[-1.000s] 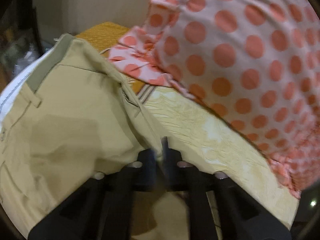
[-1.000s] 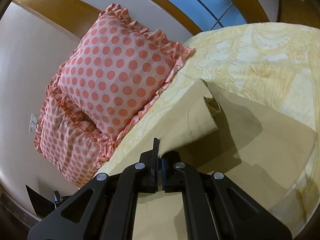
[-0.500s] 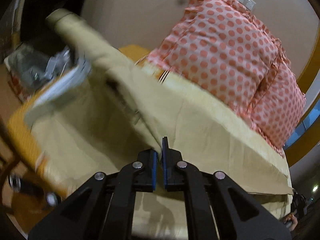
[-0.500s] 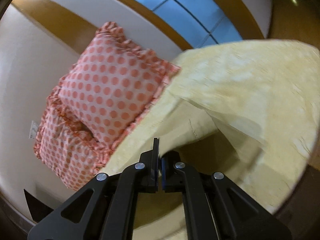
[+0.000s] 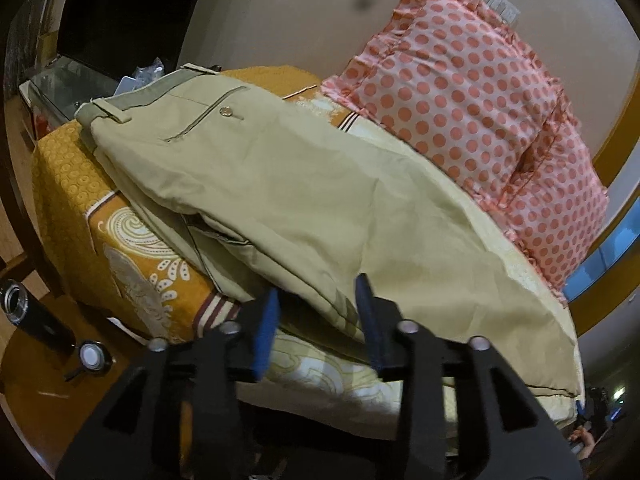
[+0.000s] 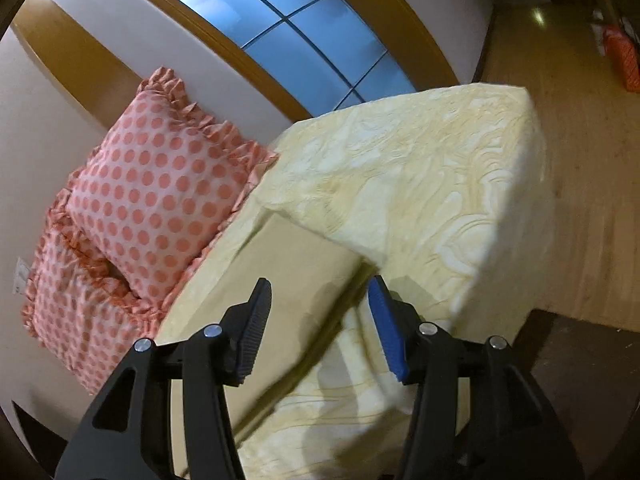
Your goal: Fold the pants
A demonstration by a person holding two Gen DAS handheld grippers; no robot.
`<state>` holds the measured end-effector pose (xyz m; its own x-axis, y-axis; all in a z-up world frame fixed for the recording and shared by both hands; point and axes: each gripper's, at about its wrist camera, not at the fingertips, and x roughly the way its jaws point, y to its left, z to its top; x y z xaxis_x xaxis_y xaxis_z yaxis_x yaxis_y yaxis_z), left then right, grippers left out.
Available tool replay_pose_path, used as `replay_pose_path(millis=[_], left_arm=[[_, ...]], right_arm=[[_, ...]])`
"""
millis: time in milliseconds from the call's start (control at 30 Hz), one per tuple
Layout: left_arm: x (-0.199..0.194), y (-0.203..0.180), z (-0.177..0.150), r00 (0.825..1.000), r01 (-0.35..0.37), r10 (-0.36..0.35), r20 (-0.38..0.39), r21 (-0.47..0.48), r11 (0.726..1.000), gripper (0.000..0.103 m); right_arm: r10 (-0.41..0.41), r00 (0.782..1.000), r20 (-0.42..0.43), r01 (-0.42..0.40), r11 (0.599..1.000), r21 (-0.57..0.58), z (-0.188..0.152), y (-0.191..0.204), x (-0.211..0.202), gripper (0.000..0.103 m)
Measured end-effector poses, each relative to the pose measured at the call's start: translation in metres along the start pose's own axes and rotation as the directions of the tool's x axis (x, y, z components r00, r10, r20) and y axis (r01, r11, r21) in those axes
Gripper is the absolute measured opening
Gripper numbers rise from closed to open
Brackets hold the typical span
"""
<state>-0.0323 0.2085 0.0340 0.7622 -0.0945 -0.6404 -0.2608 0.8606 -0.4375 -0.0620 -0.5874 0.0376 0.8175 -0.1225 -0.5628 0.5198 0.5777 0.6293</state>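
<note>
Beige pants [image 5: 304, 200] lie along the bed, folded leg on leg, waistband and buttoned back pocket at the far left end. My left gripper [image 5: 316, 312] is open, its jaws on either side of the pants' near edge at the crotch area, holding nothing. In the right wrist view the leg end of the pants [image 6: 288, 280] lies flat on the bed. My right gripper [image 6: 320, 320] is open just above that cloth, empty.
The bed has a pale yellow cover [image 6: 420, 184] and an orange patterned sheet [image 5: 132, 248] at the left end. Two pink polka-dot pillows [image 5: 472, 96] lean on the wall behind the pants. A side table with clutter [image 5: 80, 80] stands far left. Wooden floor [image 6: 580, 160] lies to the right.
Both grippers were shut on the pants and have opened and let go. The lifted pants now lie flat on the bed, one leg over the other.
</note>
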Motion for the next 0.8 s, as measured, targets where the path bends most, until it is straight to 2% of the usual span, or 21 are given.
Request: replay_pose_path(millis=[67, 200, 233, 300, 333, 367, 400, 533, 600, 667, 733, 800], left_arm=[[-0.002, 0.000, 0.000, 1.000, 0.010, -0.010, 0.007, -0.003, 1.000, 0.048], [-0.003, 0.000, -0.002, 1.000, 0.018, -0.018, 0.020, -0.003, 1.000, 0.054], [-0.004, -0.001, -0.003, 0.999, 0.021, -0.021, 0.024, -0.003, 1.000, 0.056], [-0.005, 0.000, -0.003, 0.999, 0.025, -0.025, 0.032, -0.005, 1.000, 0.059], [-0.006, 0.000, -0.003, 0.999, 0.026, -0.026, 0.037, -0.007, 1.000, 0.062], [-0.008, 0.002, -0.002, 0.999, 0.022, -0.022, 0.050, -0.012, 1.000, 0.066], [-0.010, 0.003, -0.002, 0.998, 0.016, -0.014, 0.060, -0.018, 1.000, 0.067], [-0.020, 0.014, 0.001, 0.994, 0.014, -0.009, 0.108, -0.050, 0.999, 0.071], [-0.022, 0.018, 0.002, 0.993, 0.010, -0.003, 0.122, -0.055, 0.998, 0.073], [-0.022, 0.023, 0.002, 0.992, -0.004, 0.011, 0.125, -0.057, 0.998, 0.073], [-0.022, 0.027, 0.001, 0.991, -0.017, 0.025, 0.129, -0.063, 0.998, 0.074], [-0.022, 0.032, 0.002, 0.989, -0.030, 0.040, 0.140, -0.071, 0.997, 0.077]], right_arm=[[0.016, 1.000, 0.008, -0.016, 1.000, -0.025, -0.004, 0.002, 0.003, 0.053], [0.041, 0.999, 0.009, -0.039, 0.990, -0.135, -0.020, 0.018, 0.009, 0.048], [0.048, 0.999, 0.002, -0.047, 0.987, -0.151, -0.023, 0.020, 0.011, 0.040], [0.022, 0.999, 0.042, -0.014, 0.981, -0.192, -0.028, 0.022, 0.010, 0.036], [0.014, 0.998, 0.060, -0.001, 0.979, -0.206, -0.029, 0.021, 0.010, 0.029], [-0.004, 0.997, 0.082, 0.022, 0.974, -0.224, -0.029, 0.018, 0.009, 0.018], [-0.008, 0.996, 0.089, 0.029, 0.972, -0.234, -0.029, 0.015, 0.009, 0.013], [0.005, 0.995, 0.100, 0.029, 0.941, -0.338, -0.032, 0.021, 0.011, 0.005], [-0.003, 0.995, 0.097, 0.038, 0.928, -0.370, -0.032, 0.026, 0.018, 0.005], [0.010, 0.997, 0.079, 0.019, 0.936, -0.352, -0.029, 0.029, 0.023, 0.005], [0.056, 0.997, 0.058, -0.032, 0.938, -0.346, -0.027, 0.040, 0.022, 0.005], [0.155, 0.987, 0.045, -0.124, 0.906, -0.404, -0.030, 0.077, 0.014, 0.005]])
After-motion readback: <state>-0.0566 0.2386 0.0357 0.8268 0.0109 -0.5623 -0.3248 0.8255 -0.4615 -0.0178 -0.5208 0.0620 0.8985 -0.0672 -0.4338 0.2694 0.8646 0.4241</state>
